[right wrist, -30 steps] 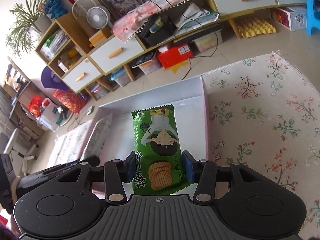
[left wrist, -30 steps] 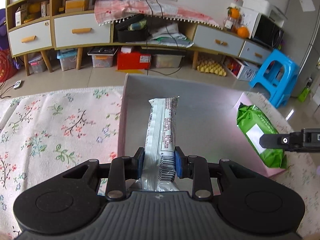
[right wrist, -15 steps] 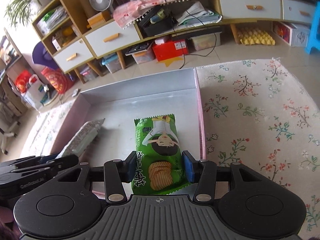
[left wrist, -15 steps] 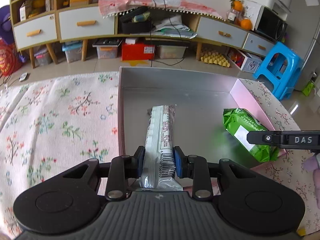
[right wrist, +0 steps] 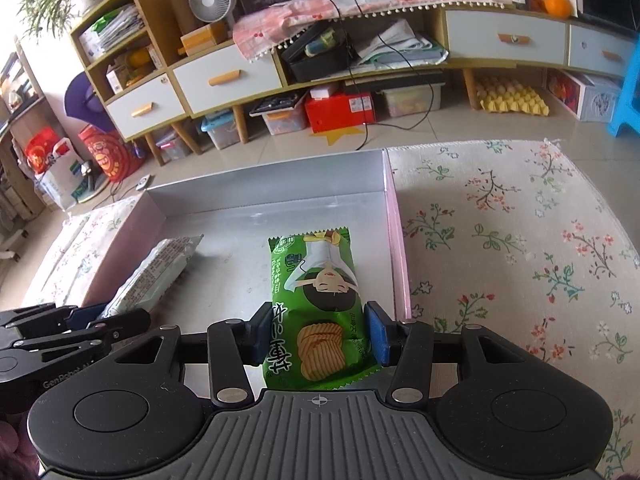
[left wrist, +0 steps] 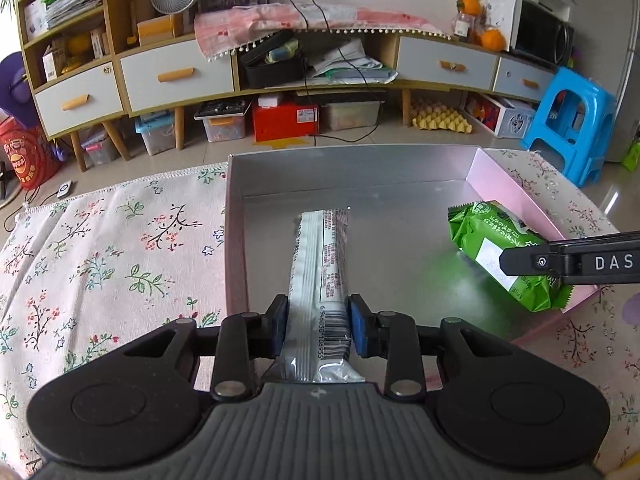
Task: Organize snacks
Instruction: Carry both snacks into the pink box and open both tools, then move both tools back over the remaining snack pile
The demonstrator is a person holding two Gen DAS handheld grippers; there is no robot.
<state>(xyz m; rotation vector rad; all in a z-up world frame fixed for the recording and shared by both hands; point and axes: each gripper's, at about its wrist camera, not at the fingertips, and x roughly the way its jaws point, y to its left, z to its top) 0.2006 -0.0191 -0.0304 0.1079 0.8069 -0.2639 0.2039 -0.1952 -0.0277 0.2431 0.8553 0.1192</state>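
A shallow box (left wrist: 360,164) with silver inside and pink walls lies on a floral cloth. My left gripper (left wrist: 318,328) has a long silver-white snack packet (left wrist: 320,256) between its blue pads. The jaws are opening, though the pads still touch the packet's sides, and its far end rests on the box floor. My right gripper (right wrist: 318,332) has a green chip packet (right wrist: 316,280) between its pads near the box's right wall (right wrist: 394,216). Those jaws are opening too, with the pads still at the packet's edges. The left wrist view shows the green packet (left wrist: 488,236) at right.
The floral cloth (left wrist: 100,248) spreads on both sides of the box. Beyond it are a tiled floor, a low cabinet with drawers (left wrist: 176,72), a red box (left wrist: 284,120) and storage bins under it. A blue stool (left wrist: 572,124) stands at the far right.
Both packets have come down into the box and their far ends now rest on its floor. The right wrist view has rolled level. Both pairs of pads stand slightly wider.
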